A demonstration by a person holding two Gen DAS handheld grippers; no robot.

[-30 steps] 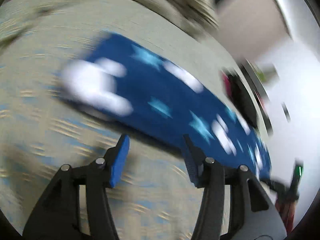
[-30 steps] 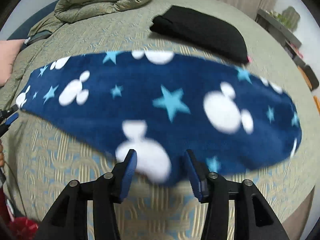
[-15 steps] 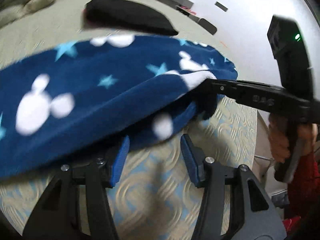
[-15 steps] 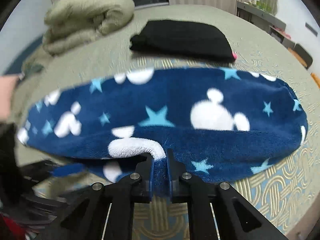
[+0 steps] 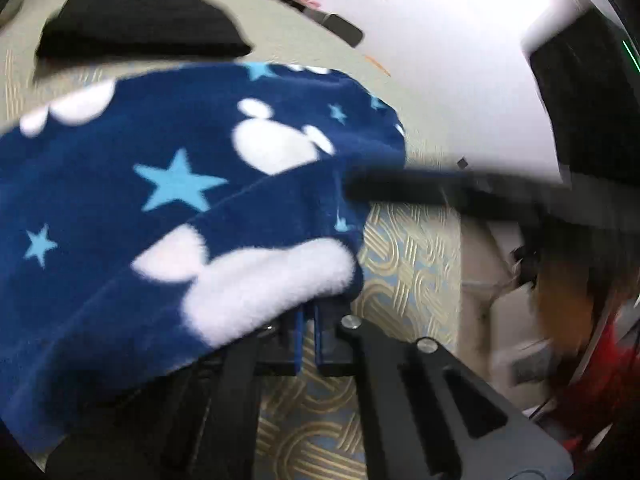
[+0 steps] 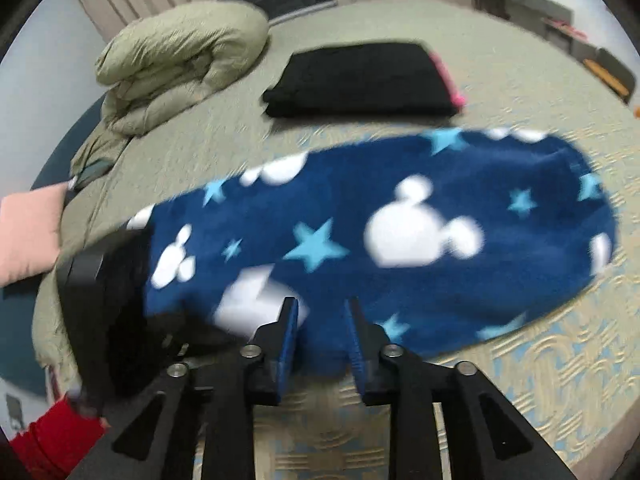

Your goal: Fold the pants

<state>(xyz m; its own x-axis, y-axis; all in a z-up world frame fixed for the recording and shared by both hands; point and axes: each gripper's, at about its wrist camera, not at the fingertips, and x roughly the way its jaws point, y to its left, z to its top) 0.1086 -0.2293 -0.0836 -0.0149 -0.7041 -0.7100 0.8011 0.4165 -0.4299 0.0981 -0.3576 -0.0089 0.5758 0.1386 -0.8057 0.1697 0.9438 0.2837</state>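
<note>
The navy fleece pants [image 6: 400, 240] with white mouse heads and light blue stars lie across the patterned bedspread [image 6: 540, 380]. In the left wrist view my left gripper [image 5: 308, 328] is shut on the near edge of the pants [image 5: 160, 220] and lifts a fold of it. My right gripper [image 6: 322, 320] has its jaws apart at the near edge of the pants, with cloth between them but not pinched. The right gripper also shows as a blurred black bar in the left wrist view [image 5: 440, 188], reaching to the pants.
A folded black garment [image 6: 360, 80] lies behind the pants, also in the left wrist view [image 5: 140, 28]. A rolled olive duvet [image 6: 180, 60] sits at the back left, a pink pillow [image 6: 28, 236] at the left. The bed edge runs at the right.
My left gripper has shut on the near edge of the pants and raised it. My right gripper, shut on the pants half a second ago, has opened.
</note>
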